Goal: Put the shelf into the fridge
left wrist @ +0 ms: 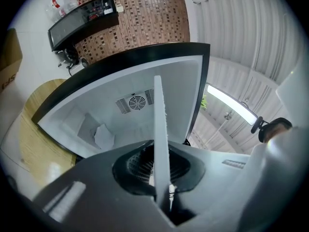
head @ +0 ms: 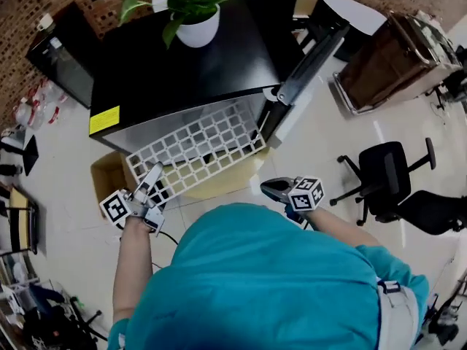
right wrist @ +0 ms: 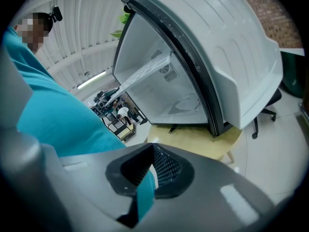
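The white grid shelf [head: 197, 148] tilts in front of the open black fridge [head: 182, 64], its far edge at the fridge's mouth. My left gripper [head: 155, 172] is shut on the shelf's near left corner. In the left gripper view the shelf [left wrist: 159, 129] runs edge-on from the gripper [left wrist: 164, 197] toward the white fridge interior [left wrist: 120, 110]. My right gripper [head: 268, 189] hovers near the shelf's right corner, apart from it. Its jaws [right wrist: 145, 187] look shut and empty, with teal shirt behind. The right gripper view shows the shelf [right wrist: 145, 74] entering the fridge beside the open door [right wrist: 231, 57].
A potted plant [head: 197, 28] stands on the fridge. The fridge sits on a low wooden table [head: 219, 184]. A cardboard box [head: 109, 173] lies at the left, a black office chair [head: 387, 177] at the right, a brown cart [head: 394, 60] behind it.
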A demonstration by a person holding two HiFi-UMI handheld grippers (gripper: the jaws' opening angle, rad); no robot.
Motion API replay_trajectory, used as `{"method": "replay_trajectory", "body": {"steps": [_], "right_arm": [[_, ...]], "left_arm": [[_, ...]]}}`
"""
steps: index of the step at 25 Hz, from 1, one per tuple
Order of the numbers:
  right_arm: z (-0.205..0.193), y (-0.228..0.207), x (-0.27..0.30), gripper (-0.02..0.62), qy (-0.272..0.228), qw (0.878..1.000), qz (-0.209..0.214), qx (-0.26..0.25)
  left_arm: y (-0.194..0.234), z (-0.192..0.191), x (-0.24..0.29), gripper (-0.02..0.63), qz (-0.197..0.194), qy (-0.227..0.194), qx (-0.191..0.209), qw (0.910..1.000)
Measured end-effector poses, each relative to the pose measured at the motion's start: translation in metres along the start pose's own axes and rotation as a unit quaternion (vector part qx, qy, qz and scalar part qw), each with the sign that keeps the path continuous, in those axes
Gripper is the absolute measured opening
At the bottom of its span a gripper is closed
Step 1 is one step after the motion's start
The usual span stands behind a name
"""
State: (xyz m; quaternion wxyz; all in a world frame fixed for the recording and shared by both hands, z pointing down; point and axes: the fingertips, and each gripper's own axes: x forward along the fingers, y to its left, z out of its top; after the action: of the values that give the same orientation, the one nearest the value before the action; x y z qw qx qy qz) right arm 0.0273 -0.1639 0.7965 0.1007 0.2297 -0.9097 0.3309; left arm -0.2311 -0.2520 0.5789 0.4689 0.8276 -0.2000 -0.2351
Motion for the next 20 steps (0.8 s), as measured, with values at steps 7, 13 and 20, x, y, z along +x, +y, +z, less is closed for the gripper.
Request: {"method": "replay_trajectory", "body": {"steps": [7, 13, 20], "right_arm": [[-0.017, 0.015, -0.017, 0.002, 0.011, 0.999, -0.028, 0.027], [-0.023, 0.034, -0.034, 0.002, -0.014, 0.998, -0.026, 0.051], [-0.022, 0.026, -0.045, 0.002, -0.042, 0.997, -0.015, 0.059]], "left_arm": [[-0.039, -0.004, 0.015, 0.028, -0.054, -0.023, -0.020, 0.9981], [-0.056, -0.027, 0.004, 0.028, -0.071, -0.029, -0.031, 0.9966], [-0.028, -0.029, -0.003, 0.028, -0.066, -0.006, -0.006, 0.9978]]}}
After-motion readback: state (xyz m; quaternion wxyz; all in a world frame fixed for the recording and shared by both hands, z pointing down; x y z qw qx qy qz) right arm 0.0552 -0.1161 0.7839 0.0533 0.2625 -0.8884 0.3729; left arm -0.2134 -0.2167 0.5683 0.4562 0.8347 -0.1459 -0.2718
